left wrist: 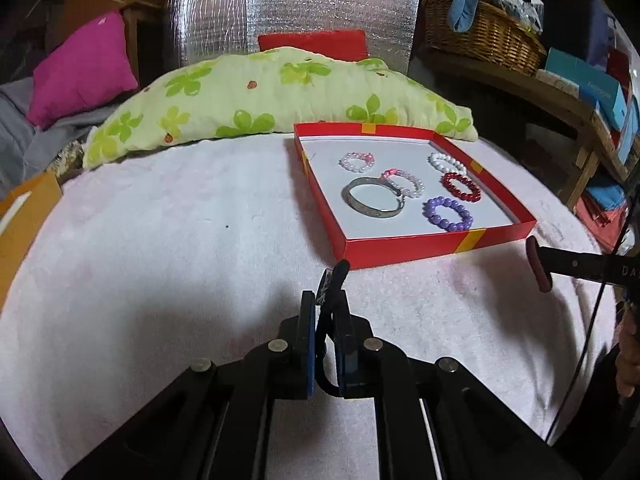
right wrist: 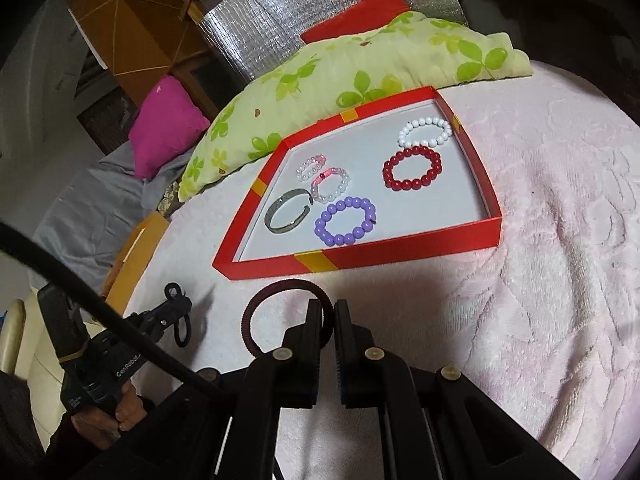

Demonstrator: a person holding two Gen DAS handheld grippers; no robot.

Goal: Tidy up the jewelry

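A red shallow box (left wrist: 420, 246) (right wrist: 400, 250) lies on the pale pink blanket. It holds a silver bangle (left wrist: 374, 200) (right wrist: 288, 212) and purple (left wrist: 448, 214) (right wrist: 346, 220), red (left wrist: 462, 187) (right wrist: 412, 170), white (left wrist: 448, 163) (right wrist: 424, 130) and two pink-white bead bracelets. In front of the box's near left corner, my left gripper (left wrist: 324, 300) (right wrist: 178, 310) is shut on a black cord loop (left wrist: 334, 276) (right wrist: 182, 332). My right gripper (right wrist: 328, 306) (left wrist: 548, 268) is shut on a dark maroon ring band (right wrist: 288, 283) (left wrist: 536, 264), just short of the box's near wall.
A green floral pillow (left wrist: 260, 96) lies behind the box, with a magenta cushion (left wrist: 80, 68) further left. An orange carton (left wrist: 24, 220) stands at the blanket's left edge. A wicker basket (left wrist: 480, 36) sits on a wooden shelf at the right. A hand (right wrist: 116, 412) grips the left tool.
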